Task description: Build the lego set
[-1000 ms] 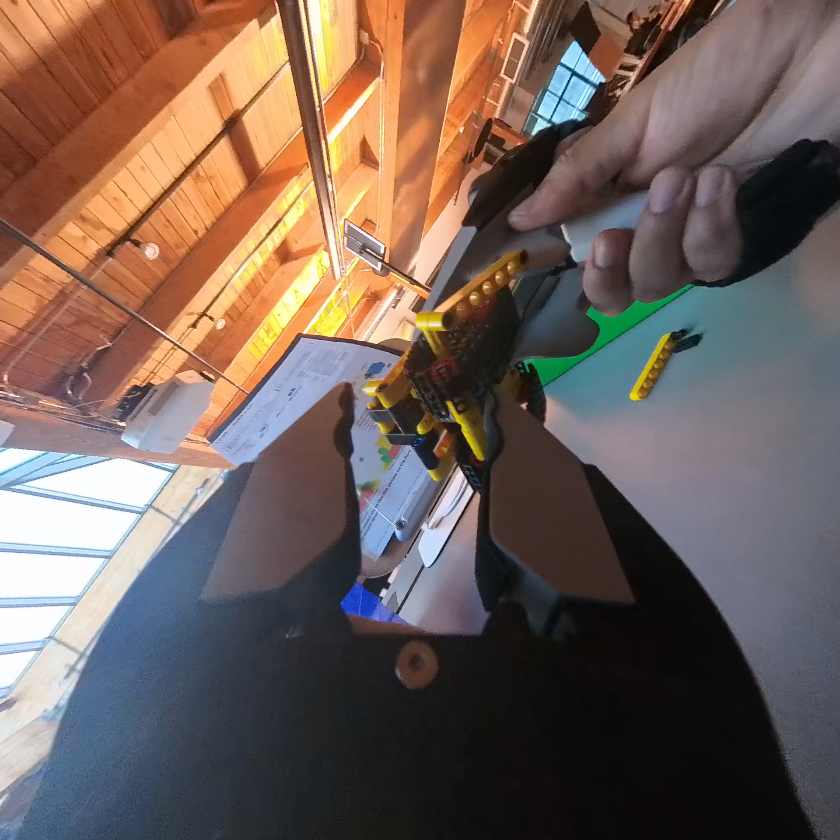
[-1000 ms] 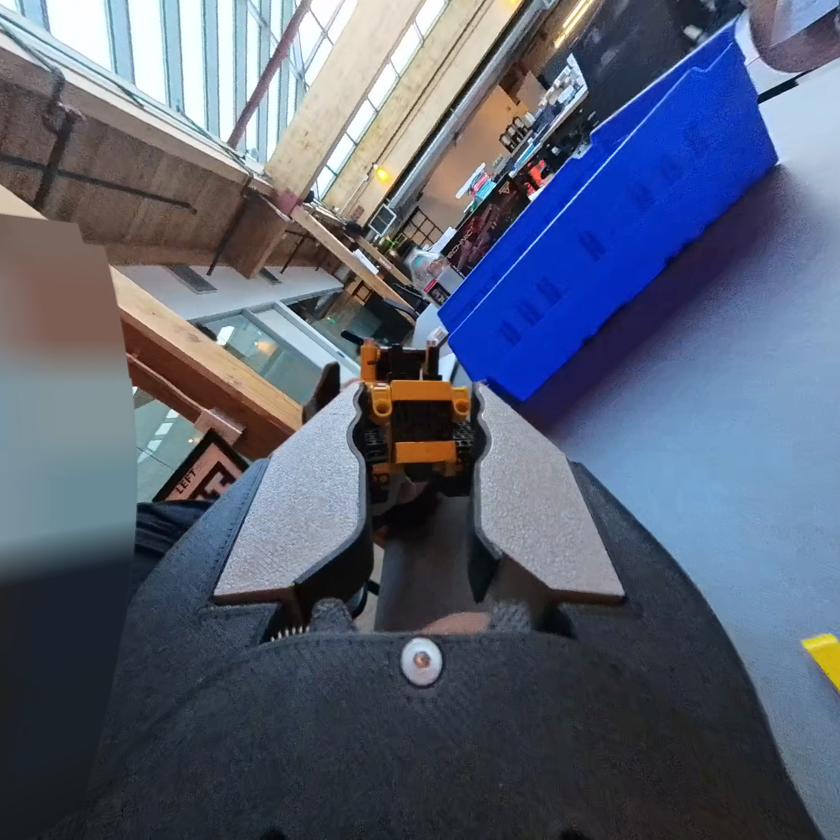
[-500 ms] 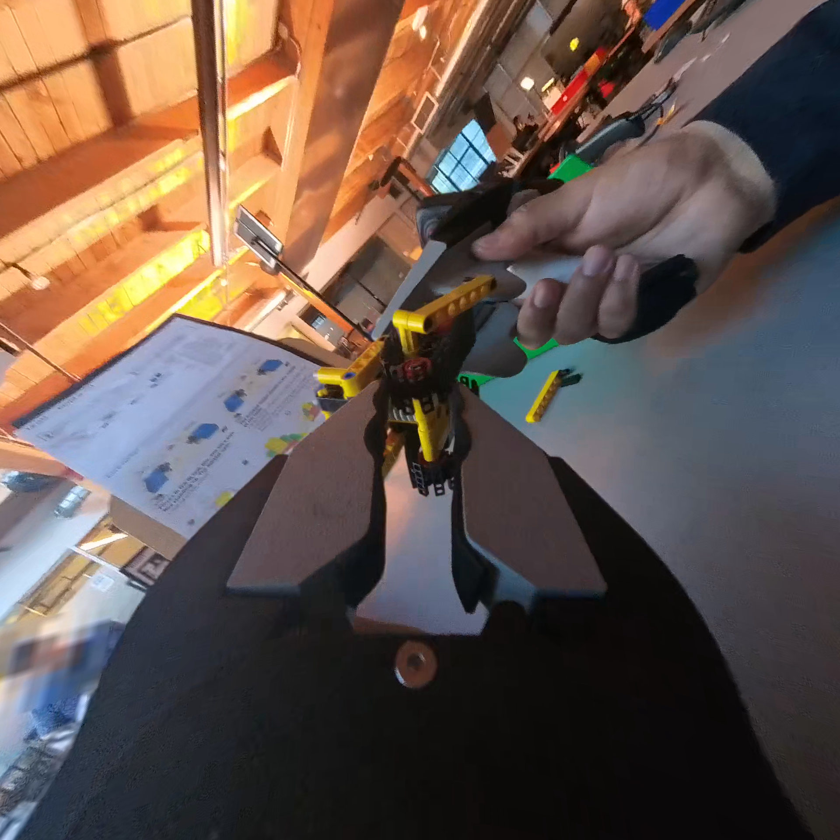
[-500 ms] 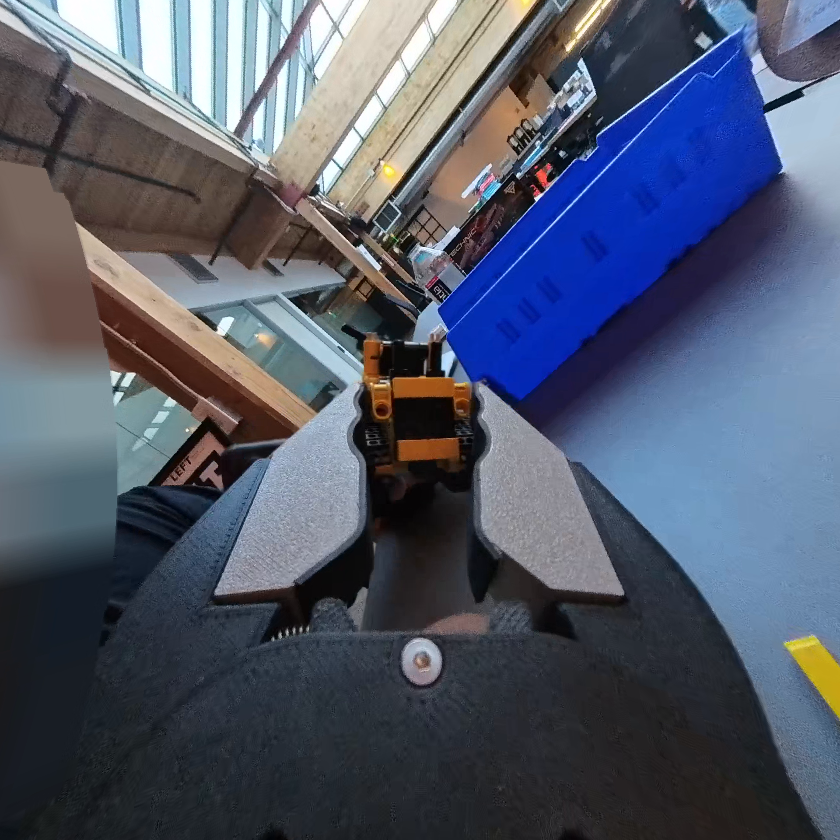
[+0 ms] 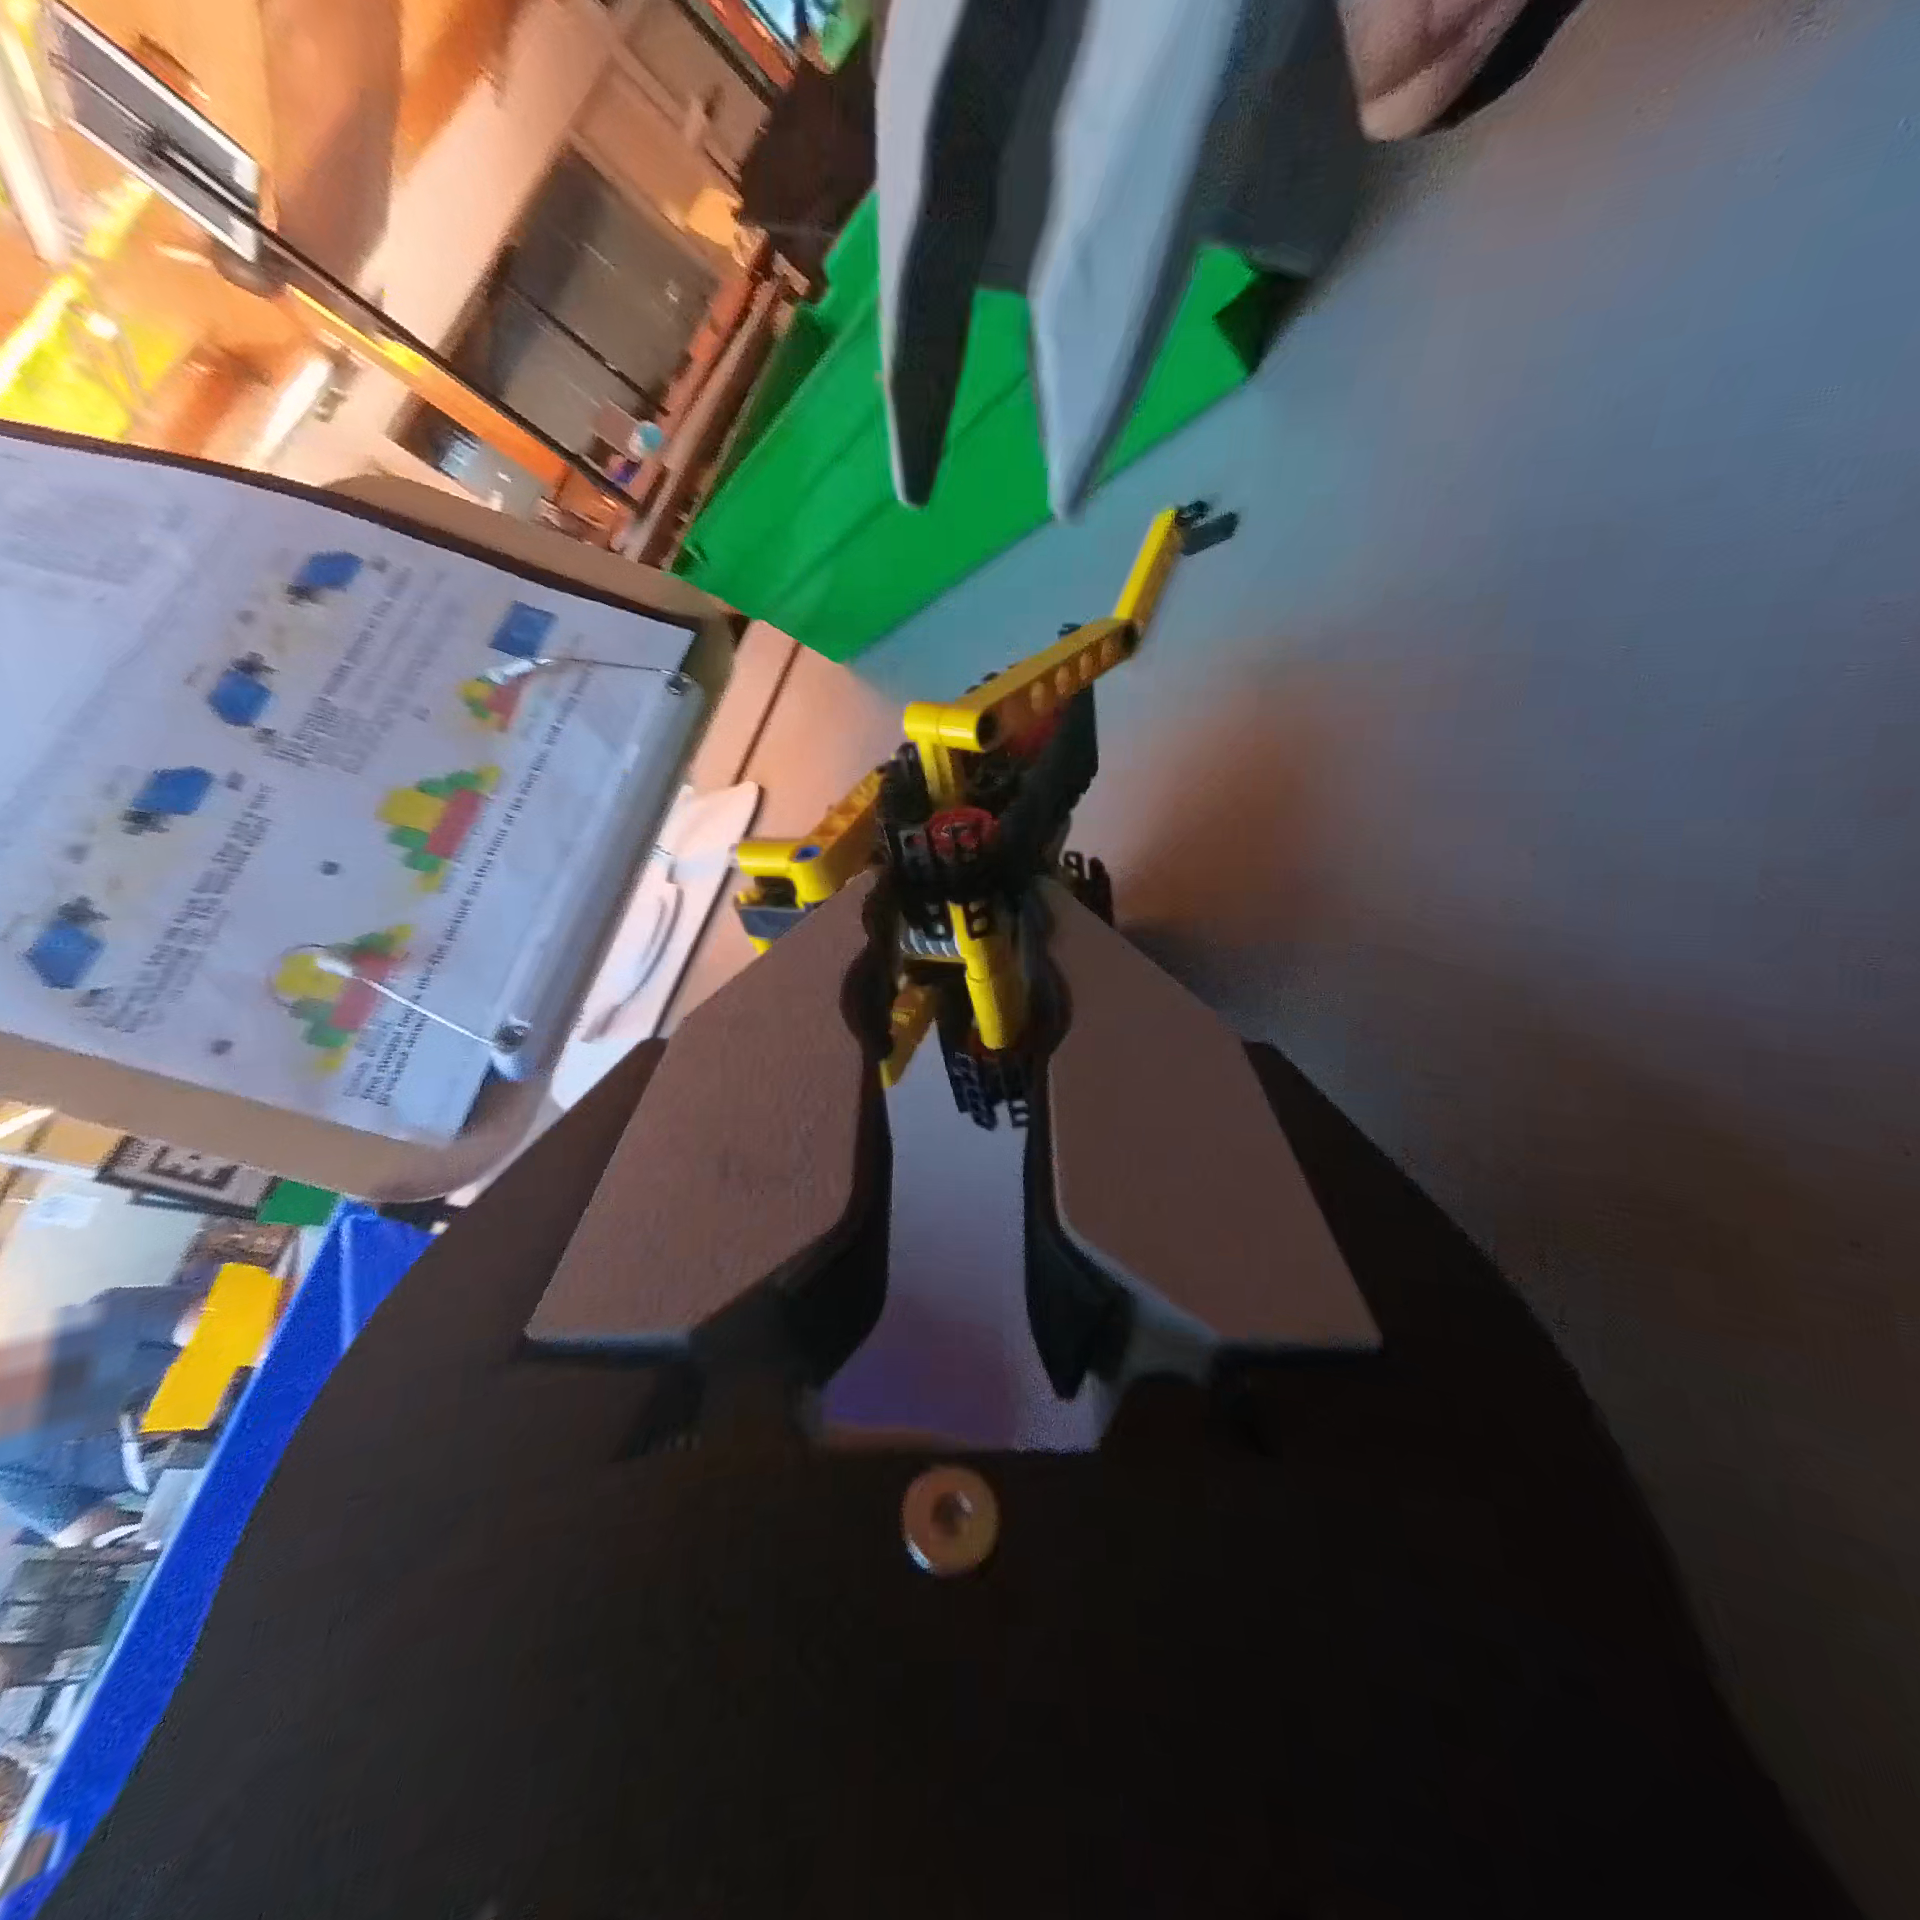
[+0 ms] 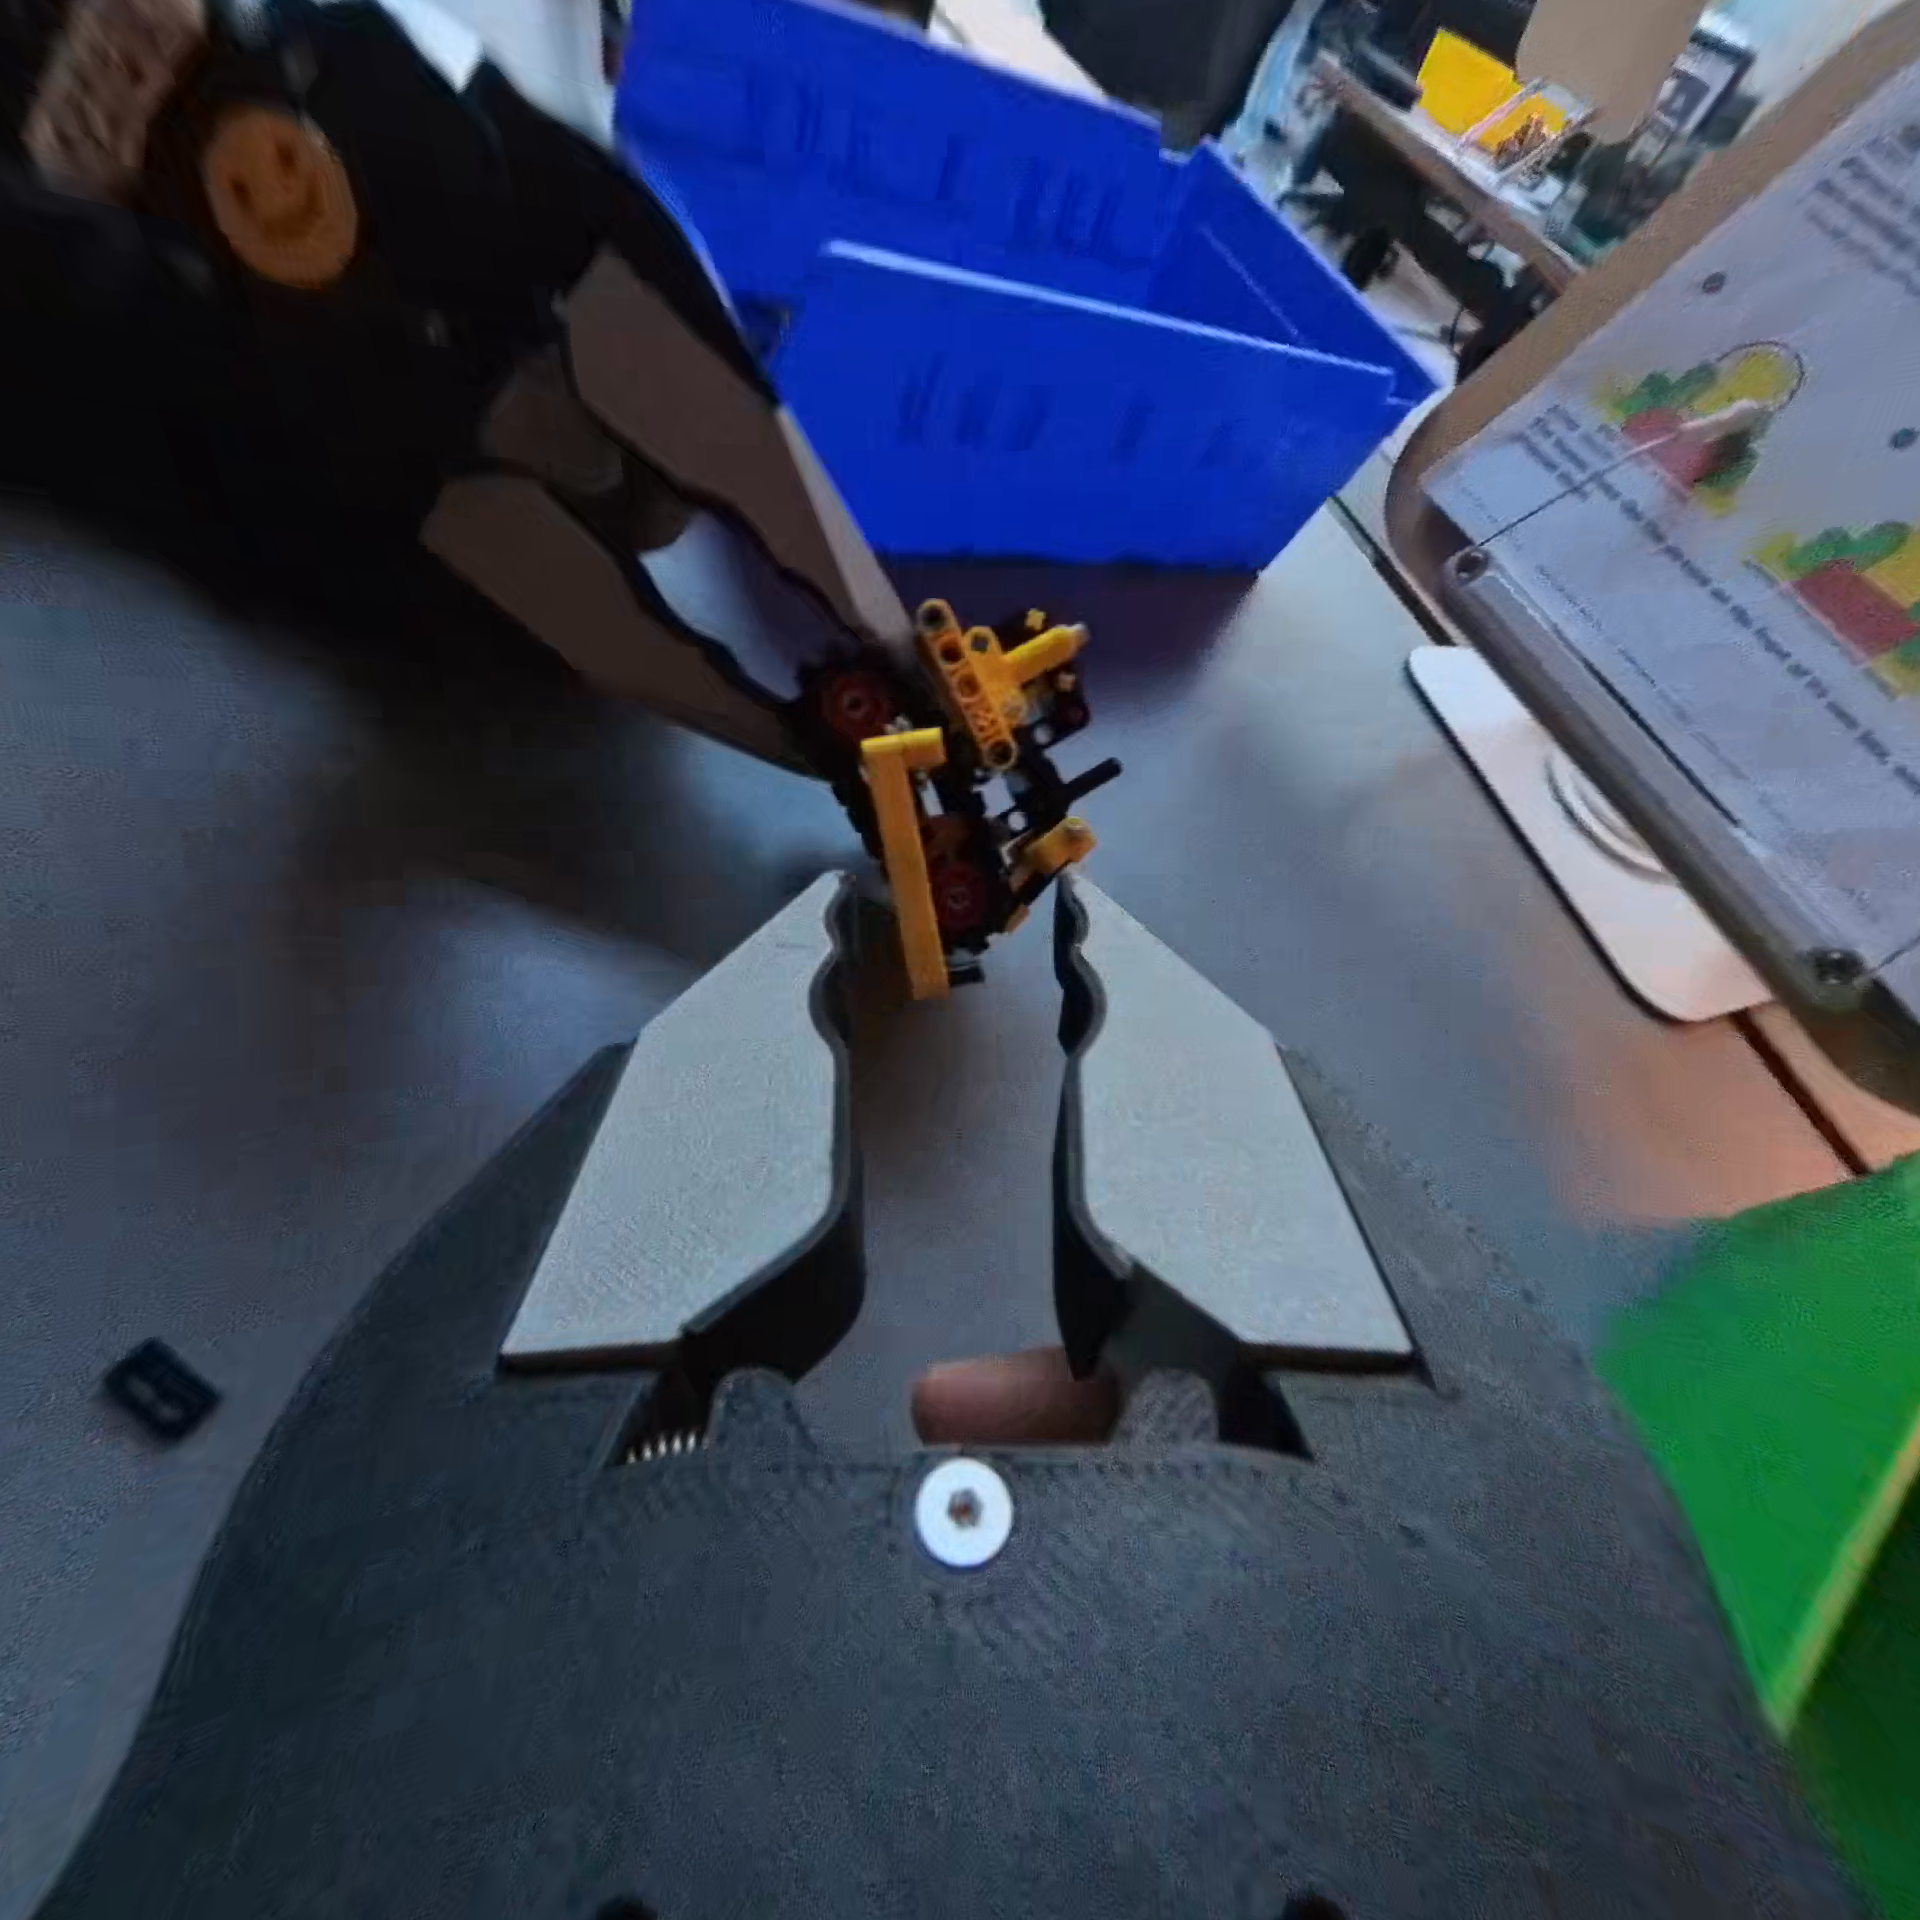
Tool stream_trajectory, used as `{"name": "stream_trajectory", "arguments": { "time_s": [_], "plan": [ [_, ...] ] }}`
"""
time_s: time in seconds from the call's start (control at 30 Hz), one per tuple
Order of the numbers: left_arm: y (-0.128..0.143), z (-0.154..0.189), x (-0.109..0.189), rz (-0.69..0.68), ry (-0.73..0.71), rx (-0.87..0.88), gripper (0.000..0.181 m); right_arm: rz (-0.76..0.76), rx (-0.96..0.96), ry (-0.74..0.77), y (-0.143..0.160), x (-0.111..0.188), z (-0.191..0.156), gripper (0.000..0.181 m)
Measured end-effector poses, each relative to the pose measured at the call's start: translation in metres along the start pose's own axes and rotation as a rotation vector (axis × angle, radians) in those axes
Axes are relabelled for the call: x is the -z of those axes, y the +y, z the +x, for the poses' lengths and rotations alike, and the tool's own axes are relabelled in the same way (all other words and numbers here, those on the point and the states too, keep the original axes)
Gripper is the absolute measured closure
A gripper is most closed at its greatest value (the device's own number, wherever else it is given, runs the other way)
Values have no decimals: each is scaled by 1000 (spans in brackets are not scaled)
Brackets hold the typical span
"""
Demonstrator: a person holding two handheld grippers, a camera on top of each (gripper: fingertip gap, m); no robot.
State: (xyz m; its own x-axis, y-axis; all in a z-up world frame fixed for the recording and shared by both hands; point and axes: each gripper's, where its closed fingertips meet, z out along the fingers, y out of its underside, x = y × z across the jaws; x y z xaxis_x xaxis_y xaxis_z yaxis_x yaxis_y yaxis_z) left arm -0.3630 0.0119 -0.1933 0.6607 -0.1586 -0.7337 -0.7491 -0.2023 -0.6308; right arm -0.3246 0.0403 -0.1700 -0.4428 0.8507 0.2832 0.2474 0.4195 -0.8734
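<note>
- The left gripper (image 5: 961, 997) pinches the lego model (image 5: 966, 873) between its 2 fingertips. You can see this in both views.
- The lego model is yellow and black, with red hubs in its dark wheels. It is held up over the grey table (image 5: 1558, 727).
- A long yellow bar sticks out from the top of the lego model, away from the left gripper.
- In the right wrist view, the lego model (image 6: 966, 790) is just past the tips of the right gripper (image 6: 951, 914).
- The right gripper is spread apart. Its right tip looks very close to a yellow bit of the lego model, but I cannot tell if they touch. It holds nothing.
- In the left wrist view, the right gripper (image 5: 987, 499) points down from the top, well above the lego model.
- A loose yellow bar (image 5: 1148, 577) lies on the table just past the lego model, with a small dark piece (image 5: 1205, 525) at its far end.
- A blue bin (image 6: 1039, 395) sits on the table behind the lego model in the right wrist view.
- A sheet of pictures on a stand (image 5: 312, 769) is to the left of the lego model in the left wrist view.
- A green box (image 5: 831, 499) sits on the table past the lego model, behind the right gripper.
- 1 small black piece (image 6: 161, 1387) lies on the table, left of the right gripper.
</note>
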Motion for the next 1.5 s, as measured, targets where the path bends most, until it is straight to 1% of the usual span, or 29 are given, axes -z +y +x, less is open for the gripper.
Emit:
{"name": "stream_trajectory", "arguments": {
  "time_s": [0.07, 0.1, 0.2, 0.23, 0.33, 0.43, 0.53, 0.63, 0.77, 0.87, 0.93, 1.07, 1.13, 1.17, 1.2, 1.23, 1.27, 1.3, 1.33, 1.4, 1.43, 1.5],
  "plan": [
    [-5, 3, -2, 3, 22, 16, 161, -70, 137, 52, 10, -12, -12, 149],
    [-6, 5, -2, 4, 33, 25, 161, -83, 170, 49, 11, -16, -18, 151],
    [-8, 9, 0, 8, 46, -15, 161, -82, 180, 18, 10, -23, -24, 173],
    [-7, 10, 1, 8, 47, -31, 161, -75, 193, 11, 9, -23, -25, 175],
    [-4, 11, 3, 12, 75, -9, 161, -71, 266, 10, 9, -25, -27, 174],
    [-5, 14, 3, 31, 106, 22, 161, -67, 280, 23, 7, -27, -29, 170],
    [-5, 15, 3, 22, 111, 18, 160, -55, 328, 33, 5, -24, -32, 175],
    [-4, 18, 1, 23, 108, 29, 159, -64, 364, 42, 7, -24, -32, 175],
    [-5, 20, -6, 28, 94, 22, 156, -60, 373, 3, 10, -24, -35, 175],
    [-1, 25, -9, -14, 140, 26, 159, -68, 437, -11, 14, -24, -37, 174],
    [0, 21, -9, -43, 136, 55, 159, -91, 533, 18, 14, -25, -35, 174],
    [5, 22, -13, -81, 177, 191, 158, -219, 928, 111, 20, -28, -34, 173],
    [10, 25, -15, -116, 169, 162, 158, -272, 1017, 111, 26, -31, -37, 173],
    [13, 27, -16, -134, 160, 137, 159, -299, 1048, 69, 33, -31, -42, 176],
    [13, 21, -18, -137, 114, 128, 159, -301, 1049, -67, 47, -33, -63, 176],
    [10, 7, -17, -117, 78, 198, 159, -268, 1068, -123, 51, -34, -81, 176],
    [12, -8, -15, -101, 62, 319, 159, -266, 1152, -91, 49, -33, -83, 177],
    [14, -18, -11, -75, 60, 376, 159, -281, 1193, -23, 43, -31, -73, 176],
    [18, -19, -7, -76, 63, 351, 159, -257, 1152, 38, 33, -28, -61, 177],
    [26, -11, -4, -112, 69, 268, 159, -234, 997, 58, 27, -21, -41, 177],
    [25, -4, -4, -108, 93, 232, 159, -223, 937, 78, 25, -18, -31, 177],
    [21, 0, -8, -98, 90, 148, 159, -175, 859, 87, 24, -15, -23, 177]
  ]
}}
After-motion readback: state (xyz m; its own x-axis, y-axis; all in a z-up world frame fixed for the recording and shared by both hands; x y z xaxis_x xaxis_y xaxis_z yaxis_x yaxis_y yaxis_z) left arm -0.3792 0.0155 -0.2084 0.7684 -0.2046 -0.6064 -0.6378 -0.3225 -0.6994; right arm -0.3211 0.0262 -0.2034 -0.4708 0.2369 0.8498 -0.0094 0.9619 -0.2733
